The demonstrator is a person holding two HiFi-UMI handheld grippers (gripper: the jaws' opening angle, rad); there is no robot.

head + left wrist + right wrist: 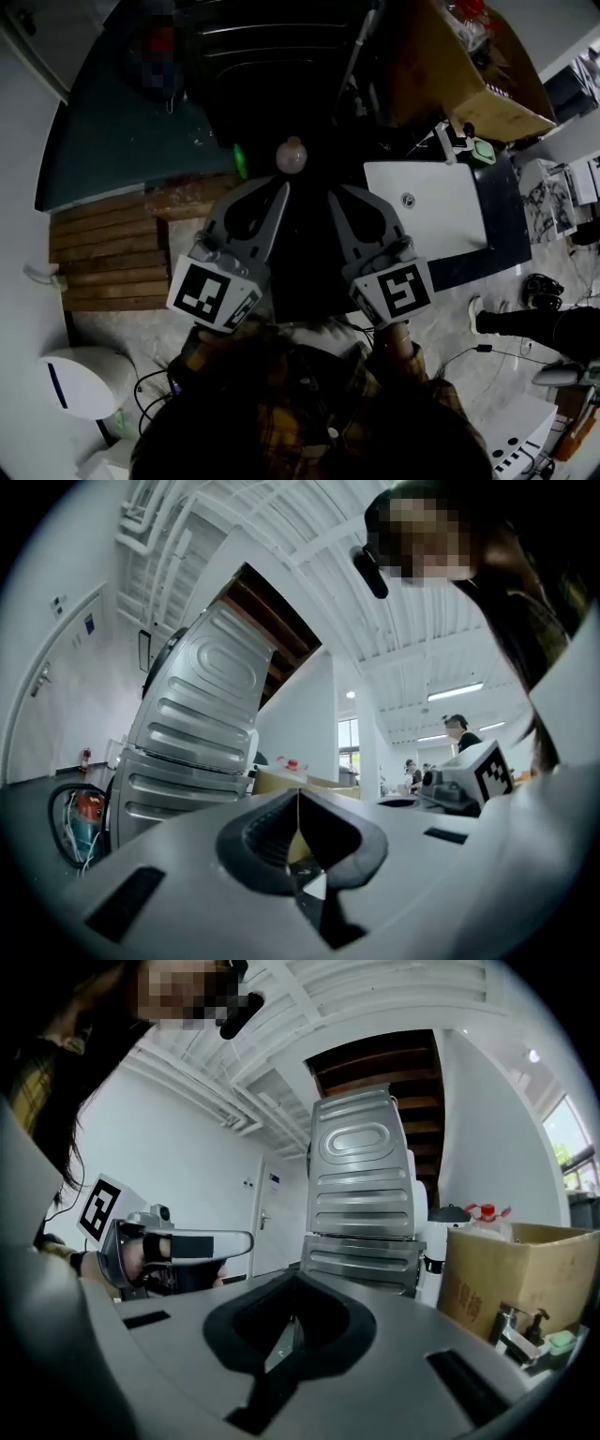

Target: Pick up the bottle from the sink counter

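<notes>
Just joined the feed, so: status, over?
Both shut, empty: left gripper, right gripper, held short of the sink. No grip on the bottle; can't single it out. A box sits behind the sink.

Head view: dim, underexposed, bent by the wide lens. Gripper views: bright. A white ceiling strip lamp [455, 691], right of the ribbed silver metal cabinet [192, 733], glares. Black vignette rings every frame; nearest surfaces blur.

The left claw [283, 186] and right claw [334, 193] are grey plastic with teardrop cut-outs. Each has a white marker cube [214, 295] printed with black squares. The sleeves [202, 361] look brownish plaid in the dim light.
</notes>
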